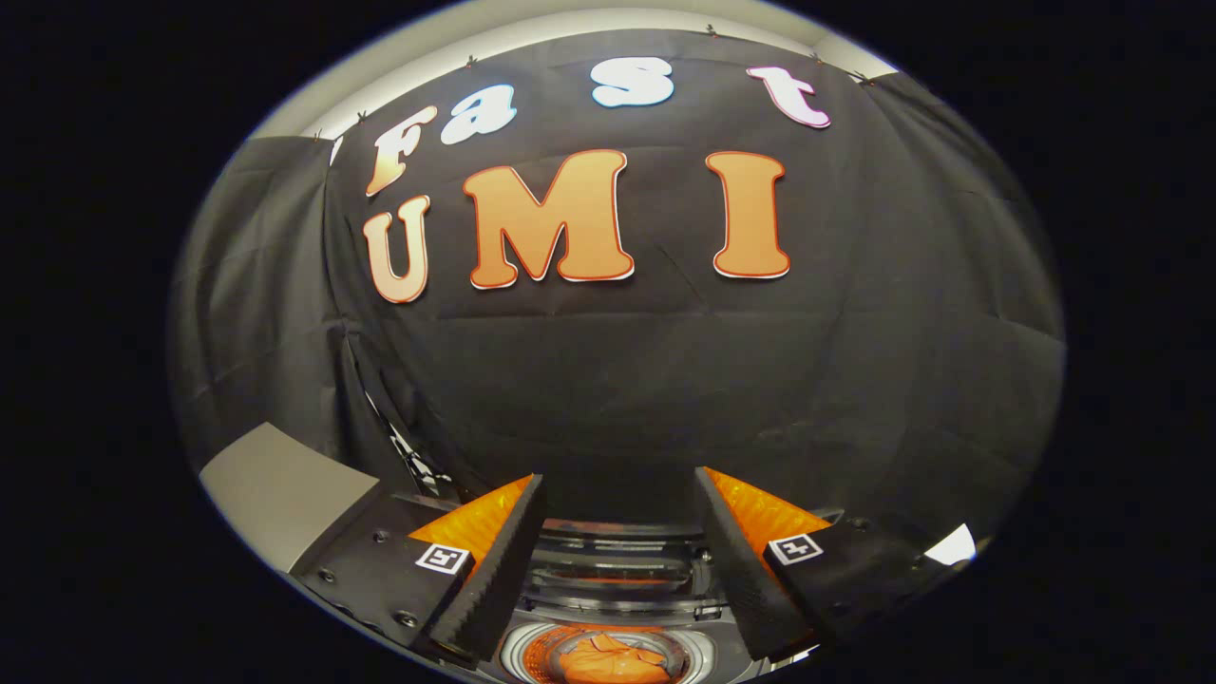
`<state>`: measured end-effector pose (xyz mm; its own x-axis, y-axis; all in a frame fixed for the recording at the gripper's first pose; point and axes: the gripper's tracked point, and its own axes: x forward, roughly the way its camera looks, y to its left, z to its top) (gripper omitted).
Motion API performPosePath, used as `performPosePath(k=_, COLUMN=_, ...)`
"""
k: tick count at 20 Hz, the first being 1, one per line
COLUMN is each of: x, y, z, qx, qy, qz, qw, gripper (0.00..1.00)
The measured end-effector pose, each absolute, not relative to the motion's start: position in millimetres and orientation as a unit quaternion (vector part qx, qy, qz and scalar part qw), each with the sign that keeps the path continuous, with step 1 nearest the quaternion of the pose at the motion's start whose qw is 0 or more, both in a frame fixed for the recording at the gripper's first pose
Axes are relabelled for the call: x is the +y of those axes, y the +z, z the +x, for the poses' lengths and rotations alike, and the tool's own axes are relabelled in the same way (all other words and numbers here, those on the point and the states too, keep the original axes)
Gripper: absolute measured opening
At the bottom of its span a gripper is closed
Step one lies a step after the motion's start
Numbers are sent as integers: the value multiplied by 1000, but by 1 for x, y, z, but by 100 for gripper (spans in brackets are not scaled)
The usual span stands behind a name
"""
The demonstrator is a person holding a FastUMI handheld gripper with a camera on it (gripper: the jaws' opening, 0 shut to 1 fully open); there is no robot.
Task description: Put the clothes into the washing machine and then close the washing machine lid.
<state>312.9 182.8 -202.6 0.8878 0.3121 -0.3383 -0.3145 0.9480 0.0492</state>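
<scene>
The gripper [619, 489] is held high, its view directed mostly at the black cloth wall [665, 380] of the booth. Its two fingers are spread wide apart, with nothing between them and nothing touching either inner face. The tool is released and grasps nothing.

Below and between the fingers sits the top-loading washing machine with a grey and silver top [617, 579]. Its round drum opening [608, 655] is uncovered. Inside the drum lies a crumpled orange garment [608, 660], bunched in the middle of the opening and well below the fingertips. It is clear of both fingers.

Just beyond the drum opening, between the fingers, a dark transparent lid panel [613, 560] with a faint orange reflection is visible. It does not cover the drum; its exact angle cannot be judged from this view.

Each finger carries a small square black-and-white marker tag [444, 558] near its base.

To the left of the fingers, a flat grey slab [285, 494] projects at an angle; what it belongs to cannot be determined. Behind it, a strip with a black-and-white pattern [408, 451] runs along a fold of the cloth wall. A pale band of wall or ceiling [532, 33] shows above the top edge of the cloth. A small bright patch [950, 546] appears to the right of the right-hand finger; its nature cannot be determined.
</scene>
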Motion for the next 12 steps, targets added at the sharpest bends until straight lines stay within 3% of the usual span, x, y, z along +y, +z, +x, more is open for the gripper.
performPosePath(k=12, x=207, y=-276, z=388, qx=247, qy=153, qz=-30, qw=956, gripper=99)
